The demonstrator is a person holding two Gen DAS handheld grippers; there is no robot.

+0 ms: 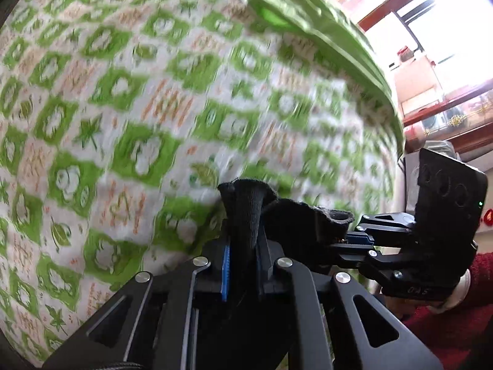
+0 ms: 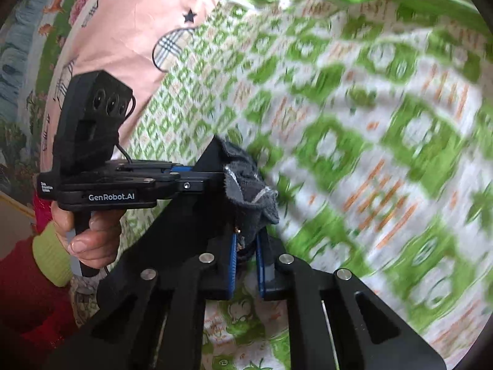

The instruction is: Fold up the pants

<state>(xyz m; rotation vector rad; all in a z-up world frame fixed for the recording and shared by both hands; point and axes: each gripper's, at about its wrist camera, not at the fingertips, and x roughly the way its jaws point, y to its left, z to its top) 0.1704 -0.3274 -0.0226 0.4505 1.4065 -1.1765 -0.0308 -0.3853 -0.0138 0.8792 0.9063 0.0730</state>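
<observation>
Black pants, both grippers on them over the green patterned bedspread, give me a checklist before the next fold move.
1. Left gripper shut on black pants: ok.
2. Right gripper shut on the same dark cloth: ok.
3. The two grips close together, fabric bunched between them: ok.
4. Bedspread under the grippers free of other items: ok in what shows.
5. How the rest of the pants hangs or lies: cannot tell, out of view.
6. Sharp view: not ok, both pictures blurred.

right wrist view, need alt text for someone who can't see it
The right gripper is shut on a bunched piece of dark fabric, with the left gripper pinching the same bunch from the left. Behind lies a blurred green and white patterned bedsheet, with a pink printed blanket at upper left.
</observation>
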